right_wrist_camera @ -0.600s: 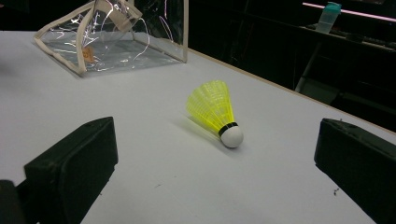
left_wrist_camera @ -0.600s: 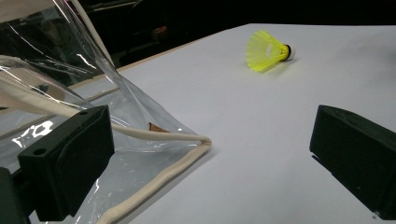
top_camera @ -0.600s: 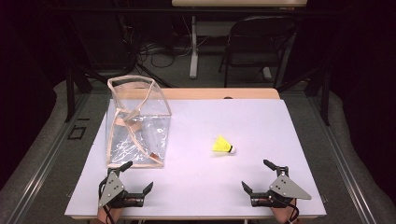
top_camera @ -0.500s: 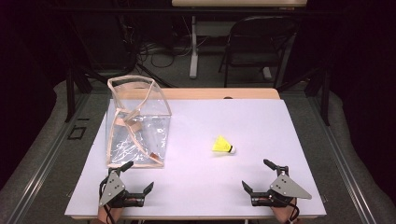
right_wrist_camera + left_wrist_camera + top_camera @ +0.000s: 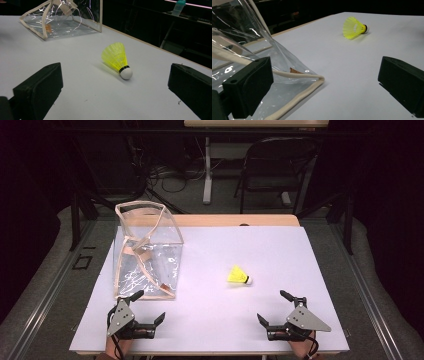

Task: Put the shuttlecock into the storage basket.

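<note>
Resting wide apart, left gripper (image 5: 148,309) and right gripper (image 5: 274,306) hold nothing. Shuttlecock (image 5: 238,275) looks light, crushable; pinch its cork (image 5: 126,73), I'd say

No readable text, label, brand, number or sign appears in any view. The clear bag (image 5: 147,255) carries a small brown tag (image 5: 48,28), but it is too small and blurred to show any lettering. The yellow shuttlecock (image 5: 116,59) has a plain black band and a white tip with no print. The white table (image 5: 280,255) is unmarked, and both pairs of black jaws are bare.
</note>
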`<state>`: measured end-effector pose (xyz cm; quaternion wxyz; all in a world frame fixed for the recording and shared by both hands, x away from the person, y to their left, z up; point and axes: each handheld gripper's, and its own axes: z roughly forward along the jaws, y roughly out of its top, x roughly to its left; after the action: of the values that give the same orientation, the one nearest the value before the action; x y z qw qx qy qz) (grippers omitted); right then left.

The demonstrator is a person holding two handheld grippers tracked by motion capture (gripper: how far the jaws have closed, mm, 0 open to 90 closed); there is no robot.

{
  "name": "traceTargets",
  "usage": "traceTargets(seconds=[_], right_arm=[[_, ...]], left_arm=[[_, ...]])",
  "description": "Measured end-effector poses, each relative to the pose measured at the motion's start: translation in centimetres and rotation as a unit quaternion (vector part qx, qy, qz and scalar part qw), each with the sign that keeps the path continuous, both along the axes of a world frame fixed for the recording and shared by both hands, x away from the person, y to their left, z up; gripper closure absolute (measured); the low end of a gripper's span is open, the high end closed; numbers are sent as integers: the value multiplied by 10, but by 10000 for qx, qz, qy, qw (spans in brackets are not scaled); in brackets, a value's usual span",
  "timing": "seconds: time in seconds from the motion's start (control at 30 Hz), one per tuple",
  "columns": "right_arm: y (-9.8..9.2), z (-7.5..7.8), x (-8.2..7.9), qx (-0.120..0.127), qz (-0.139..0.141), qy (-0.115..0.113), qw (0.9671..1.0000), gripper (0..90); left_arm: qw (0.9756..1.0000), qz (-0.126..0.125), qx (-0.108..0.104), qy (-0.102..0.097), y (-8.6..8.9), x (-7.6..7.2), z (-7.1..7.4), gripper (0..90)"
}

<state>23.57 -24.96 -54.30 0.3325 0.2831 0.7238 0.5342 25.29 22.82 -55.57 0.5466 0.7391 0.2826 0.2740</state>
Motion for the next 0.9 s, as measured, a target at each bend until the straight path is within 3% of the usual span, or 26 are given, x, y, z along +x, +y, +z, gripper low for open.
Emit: traceTargets(seconds=[0.33,0.9], right_arm=[[0,0,1,-15,23,26,10000,0],[1,-1,1,-53,36,82,9999,0]], left_arm=[[9997,-217,14,59,-14,10,5,0],[9996,-265,88,79,-29,23,10,2]])
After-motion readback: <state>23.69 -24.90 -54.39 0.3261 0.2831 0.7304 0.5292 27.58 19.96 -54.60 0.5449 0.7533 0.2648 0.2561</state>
